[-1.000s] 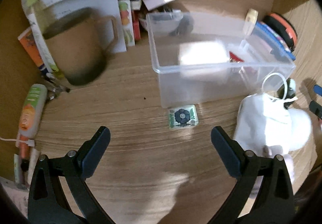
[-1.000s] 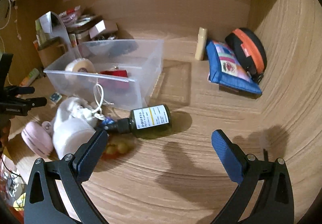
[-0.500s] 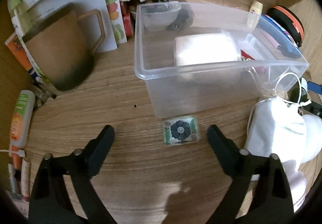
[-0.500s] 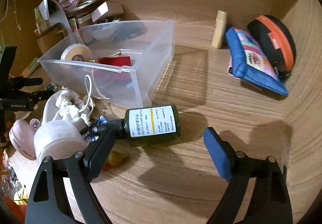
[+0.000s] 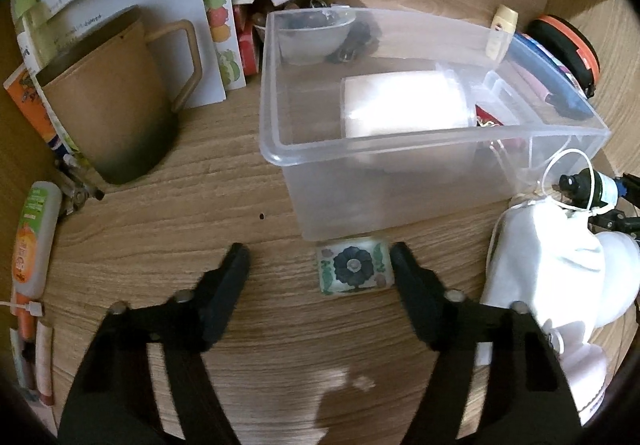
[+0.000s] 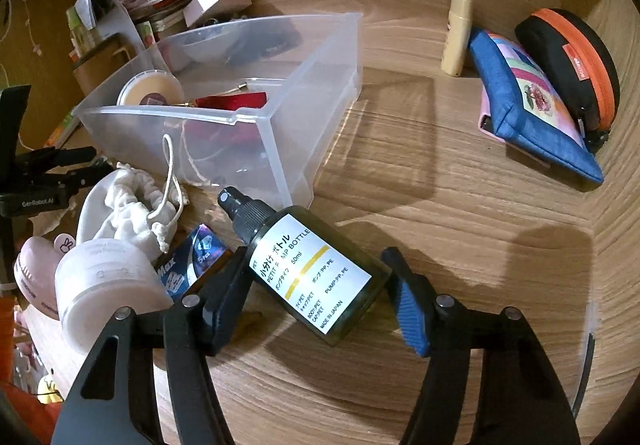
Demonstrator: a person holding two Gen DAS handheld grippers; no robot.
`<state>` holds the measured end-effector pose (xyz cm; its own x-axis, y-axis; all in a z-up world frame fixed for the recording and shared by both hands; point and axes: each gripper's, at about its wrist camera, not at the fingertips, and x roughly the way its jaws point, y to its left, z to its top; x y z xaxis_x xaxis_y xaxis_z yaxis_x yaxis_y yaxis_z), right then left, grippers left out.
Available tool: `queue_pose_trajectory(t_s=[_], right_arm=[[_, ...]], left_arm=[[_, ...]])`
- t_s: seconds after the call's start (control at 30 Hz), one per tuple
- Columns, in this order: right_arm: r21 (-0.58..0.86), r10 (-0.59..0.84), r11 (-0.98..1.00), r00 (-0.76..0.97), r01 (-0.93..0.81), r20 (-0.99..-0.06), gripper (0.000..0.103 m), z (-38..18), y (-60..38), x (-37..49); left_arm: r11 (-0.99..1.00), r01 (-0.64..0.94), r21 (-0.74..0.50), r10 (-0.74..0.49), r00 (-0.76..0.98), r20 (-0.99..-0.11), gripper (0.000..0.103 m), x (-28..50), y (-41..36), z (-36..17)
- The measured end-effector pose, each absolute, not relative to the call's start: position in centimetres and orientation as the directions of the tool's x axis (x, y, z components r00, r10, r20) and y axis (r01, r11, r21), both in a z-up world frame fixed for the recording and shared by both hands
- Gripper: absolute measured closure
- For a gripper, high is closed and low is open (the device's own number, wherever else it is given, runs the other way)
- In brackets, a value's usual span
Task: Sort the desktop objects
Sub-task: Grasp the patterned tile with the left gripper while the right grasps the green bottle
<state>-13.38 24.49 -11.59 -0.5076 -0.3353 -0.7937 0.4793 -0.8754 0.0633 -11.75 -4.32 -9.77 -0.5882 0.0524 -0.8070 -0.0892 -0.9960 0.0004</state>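
Observation:
A small flower-patterned tile [image 5: 353, 266] lies flat on the desk against the front wall of the clear plastic bin [image 5: 400, 181]. My left gripper [image 5: 320, 265] is open around it, right finger close beside the tile, left finger well apart. A dark green pump bottle [image 6: 308, 269] with a white label lies on its side on the desk. My right gripper [image 6: 316, 285] is open with a finger on each side of the bottle, close to it. The bin [image 6: 256, 133] holds a tape roll [image 6: 150, 90] and a red item [image 6: 232, 101].
A brown mug [image 5: 108, 101], papers and a tube [image 5: 34, 237] stand left of the bin. A white drawstring pouch [image 5: 548, 261] and a white jar [image 6: 100, 285] lie between the grippers. A blue pouch [image 6: 528, 105], an orange-black case [image 6: 576, 61] and a cream stick [image 6: 456, 33] lie at the far right.
Both grippers moved forward and down. The left now brackets the tile and has narrowed. The right now brackets the pump bottle.

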Motion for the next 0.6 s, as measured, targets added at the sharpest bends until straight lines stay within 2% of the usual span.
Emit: queue_pose_trajectory(t_s=[0.07,0.23,0.3,0.6], right_arm=[[0.053,-0.327,-0.880,-0.522,0.472,-0.788,0.041,-11.4,24.5,-13.2],[0.047,-0.323,-0.888,-0.549,0.457,-0.771,0.041,-10.7,25.0,-12.7],[0.054,-0.325,-0.892,-0.555,0.449,-0.766,0.041,-10.3,25.4,-12.3],[0.061,-0.320,-0.907,-0.590,0.416,-0.741,0.041,-8.4,27.1,-10.7]], left_arm=[[-0.995,-0.097,0.003,0.055,-0.591,-0.805,0.042,-11.8,-4.2,-9.7],[-0.991,-0.131,0.012,0.070,-0.599,-0.798,0.067,-11.7,-3.3,-9.4],[-0.990,-0.136,0.021,0.066,-0.602,-0.796,0.070,-11.6,-3.1,-9.3],[-0.993,-0.116,0.037,0.046,-0.637,-0.770,0.070,-10.7,-3.5,-8.3]])
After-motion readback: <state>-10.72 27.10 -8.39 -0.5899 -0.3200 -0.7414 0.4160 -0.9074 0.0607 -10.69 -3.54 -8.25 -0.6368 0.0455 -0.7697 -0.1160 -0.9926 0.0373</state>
